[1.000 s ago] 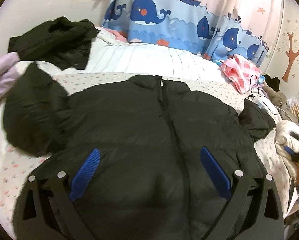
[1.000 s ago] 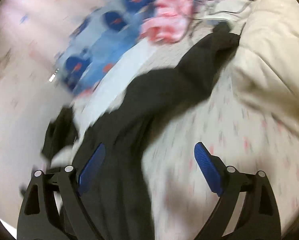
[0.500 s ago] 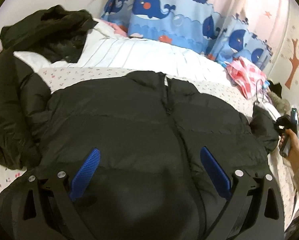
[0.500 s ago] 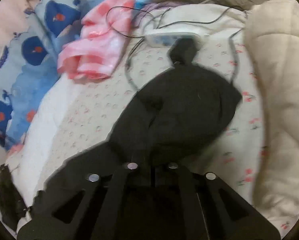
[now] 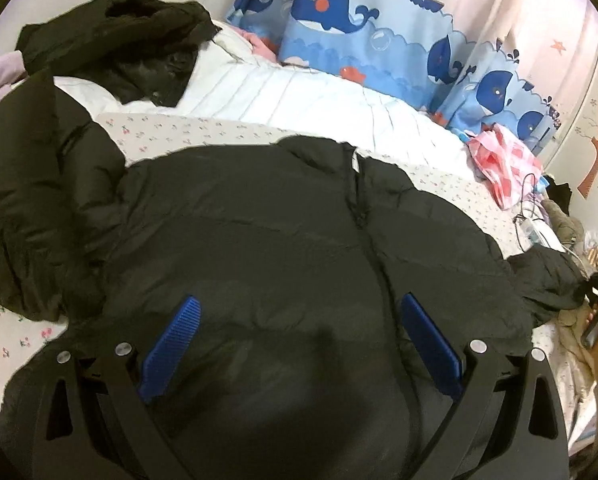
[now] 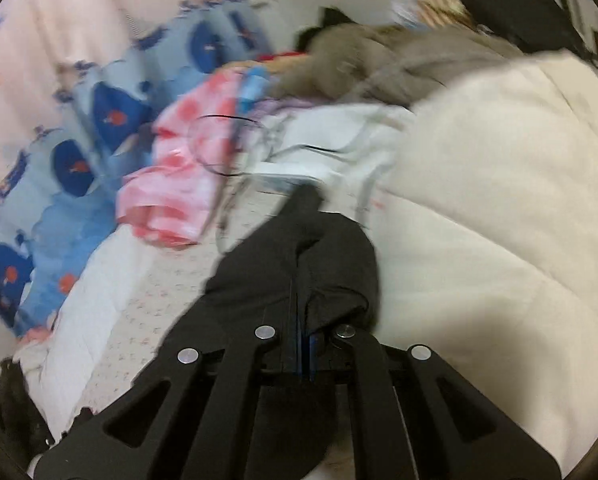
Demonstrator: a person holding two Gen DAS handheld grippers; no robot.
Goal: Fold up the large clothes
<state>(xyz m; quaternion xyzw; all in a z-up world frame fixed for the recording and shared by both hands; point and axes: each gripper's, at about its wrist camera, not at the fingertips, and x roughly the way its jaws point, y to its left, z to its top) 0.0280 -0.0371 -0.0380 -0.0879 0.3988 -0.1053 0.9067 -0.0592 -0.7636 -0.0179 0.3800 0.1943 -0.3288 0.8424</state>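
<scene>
A large black puffer jacket [image 5: 267,248] lies face up on the bed, zip down the middle, collar at the far side. Its left sleeve [image 5: 31,216] lies bunched at the left. My left gripper [image 5: 299,328] is open and hovers over the jacket's lower front, holding nothing. My right gripper [image 6: 303,340] is shut on the jacket's right sleeve [image 6: 307,264], which bunches ahead of the fingers. In the left wrist view that sleeve end [image 5: 547,280] shows at the far right, next to the hand holding the right gripper.
A second black garment [image 5: 119,40] lies on the white quilt [image 5: 299,96] at the back left. Pink checked cloth [image 5: 503,164], cables and a power strip [image 5: 535,236] lie at the right. A cream duvet [image 6: 499,208] lies right of the sleeve. A whale-print curtain [image 5: 359,28] hangs behind.
My right gripper closed on the jacket's right sleeve and has lifted and shifted it. My left gripper moved in closer over the jacket and stayed open.
</scene>
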